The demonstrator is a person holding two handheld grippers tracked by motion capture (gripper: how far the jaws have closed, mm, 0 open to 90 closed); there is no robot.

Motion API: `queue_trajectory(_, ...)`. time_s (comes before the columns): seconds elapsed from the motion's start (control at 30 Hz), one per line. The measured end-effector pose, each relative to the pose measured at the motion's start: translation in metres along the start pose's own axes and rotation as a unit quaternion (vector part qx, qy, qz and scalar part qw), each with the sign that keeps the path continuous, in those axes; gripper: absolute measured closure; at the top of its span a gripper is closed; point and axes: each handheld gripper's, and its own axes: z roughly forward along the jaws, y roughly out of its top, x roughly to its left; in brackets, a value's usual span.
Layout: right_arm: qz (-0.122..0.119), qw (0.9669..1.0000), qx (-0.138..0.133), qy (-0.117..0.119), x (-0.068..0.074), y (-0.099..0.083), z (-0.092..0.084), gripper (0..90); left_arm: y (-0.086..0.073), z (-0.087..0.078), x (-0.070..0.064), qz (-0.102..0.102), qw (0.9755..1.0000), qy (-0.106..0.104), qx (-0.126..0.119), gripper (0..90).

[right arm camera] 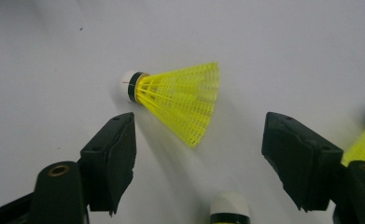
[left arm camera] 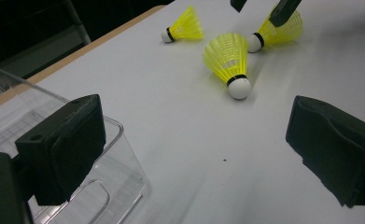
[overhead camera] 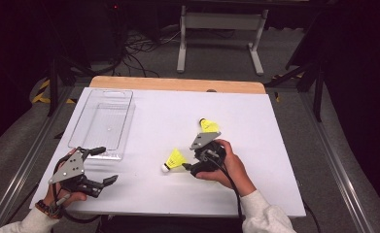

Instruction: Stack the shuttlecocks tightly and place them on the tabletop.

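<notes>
Now we have three yellow shuttlecocks loose on the white table [overhead camera: 255, 184], and our right gripper [right arm camera: 199, 140] is hovering over them with its jaws standing well apart and nothing pinched between them. Just ahead of those jaws, slightly toward the left one, lies the far shuttlecock [right arm camera: 180, 100] on its side, cork pointing left; a second shuttlecock [right arm camera: 230, 207] peeks in just below the gap, and a third shuttlecock [right arm camera: 364, 142] sits tucked behind the right jaw. Spread that wide, we judge, the jaws have room to straddle a flared skirt. Our left gripper [left arm camera: 194, 154] waits with jaws fully open and empty, parked just beside the clear plastic bin [left arm camera: 124, 140] under its left jaw, likely the drop-off point, well apart from the shuttlecocks ahead.
</notes>
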Motion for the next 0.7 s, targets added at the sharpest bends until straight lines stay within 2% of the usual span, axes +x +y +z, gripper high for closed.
queue_trajectory(0.13, -0.001, 0.9989, 0.045, 0.014, -0.004, 0.007, 0.020, 27.3, -0.001, 0.000, 0.001, -0.004, 1.0000, 0.000, -0.002, 5.6)
queue_trajectory(0.33, -0.017, 0.9961, 0.080, 0.032, -0.002, 0.015, 0.036, 36.2, 0.000, -0.001, 0.000, -0.001, 1.0000, -0.002, 0.001, 5.6)
queue_trajectory(0.47, -0.021, 0.9941, 0.102, 0.031, 0.000, 0.017, 0.042, 44.1, -0.001, -0.001, 0.000, -0.002, 1.0000, -0.001, 0.003, 5.6)
queue_trajectory(0.63, -0.039, 0.9934, 0.102, 0.035, 0.004, 0.018, 0.037, 58.7, -0.001, -0.001, 0.000, -0.003, 1.0000, 0.000, 0.001, 5.6)
queue_trajectory(0.7, -0.046, 0.9928, 0.102, 0.044, 0.005, 0.018, 0.035, 70.0, -0.001, -0.001, 0.000, -0.002, 1.0000, 0.000, 0.004, 5.6)
